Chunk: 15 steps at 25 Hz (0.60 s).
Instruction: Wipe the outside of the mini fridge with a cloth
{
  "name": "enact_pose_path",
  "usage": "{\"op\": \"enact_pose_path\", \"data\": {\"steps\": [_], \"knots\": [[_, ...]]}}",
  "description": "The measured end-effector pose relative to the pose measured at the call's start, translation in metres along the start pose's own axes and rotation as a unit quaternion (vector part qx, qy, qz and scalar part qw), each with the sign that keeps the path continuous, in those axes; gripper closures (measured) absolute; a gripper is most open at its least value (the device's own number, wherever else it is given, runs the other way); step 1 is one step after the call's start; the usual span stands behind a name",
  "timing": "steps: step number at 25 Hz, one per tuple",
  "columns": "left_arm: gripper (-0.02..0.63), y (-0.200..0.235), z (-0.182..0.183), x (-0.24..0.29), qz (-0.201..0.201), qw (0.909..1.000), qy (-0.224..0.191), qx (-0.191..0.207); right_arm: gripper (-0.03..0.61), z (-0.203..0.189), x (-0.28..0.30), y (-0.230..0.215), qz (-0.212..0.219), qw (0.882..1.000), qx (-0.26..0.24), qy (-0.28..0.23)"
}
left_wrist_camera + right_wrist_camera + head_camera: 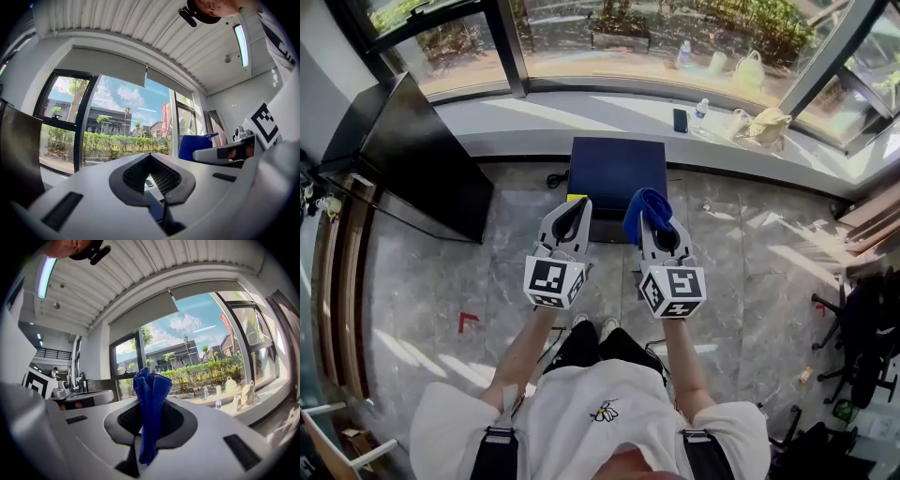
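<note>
The mini fridge (615,172) is a low dark-blue box on the floor under the window ledge; the head view shows mainly its top. Both grippers hang side by side just in front of it, at about waist height. My right gripper (654,225) (149,401) is shut on a blue cloth (643,208) (151,394), which sticks up in a bunched fold between the jaws. My left gripper (572,219) (150,155) is shut with nothing in it. The left gripper view also catches the cloth (198,144) at its right. Both gripper views look towards the windows.
A tall black cabinet (420,159) stands to the fridge's left. The window ledge (581,117) holds a phone (680,120), a bottle (700,111) and bags (765,124). A dark office chair (861,328) is at the right. A red mark (467,322) lies on the tiled floor.
</note>
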<state>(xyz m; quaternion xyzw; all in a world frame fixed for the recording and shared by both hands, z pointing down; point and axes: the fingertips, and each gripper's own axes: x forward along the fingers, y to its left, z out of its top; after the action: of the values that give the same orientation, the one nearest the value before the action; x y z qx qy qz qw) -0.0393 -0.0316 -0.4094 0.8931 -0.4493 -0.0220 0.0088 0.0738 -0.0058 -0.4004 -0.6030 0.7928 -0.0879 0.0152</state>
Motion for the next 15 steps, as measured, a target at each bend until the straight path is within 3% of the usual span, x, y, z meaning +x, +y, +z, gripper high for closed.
{"op": "enact_pose_path", "data": {"steps": [3, 6, 15], "knots": [[0.611, 0.026, -0.046, 0.012, 0.032, 0.9993, -0.013, -0.014, 0.514, -0.041, 0.026, -0.006, 0.012, 1.000, 0.028, -0.001], [0.611, 0.049, -0.111, 0.032, 0.047, 0.9989, -0.009, 0.000, 0.514, -0.089, 0.058, -0.013, 0.029, 0.999, 0.019, -0.023], [0.611, 0.103, -0.375, 0.083, 0.050, 0.9983, -0.025, 0.019, 0.514, -0.321, 0.147, -0.079, 0.054, 0.997, -0.003, -0.052]]}}
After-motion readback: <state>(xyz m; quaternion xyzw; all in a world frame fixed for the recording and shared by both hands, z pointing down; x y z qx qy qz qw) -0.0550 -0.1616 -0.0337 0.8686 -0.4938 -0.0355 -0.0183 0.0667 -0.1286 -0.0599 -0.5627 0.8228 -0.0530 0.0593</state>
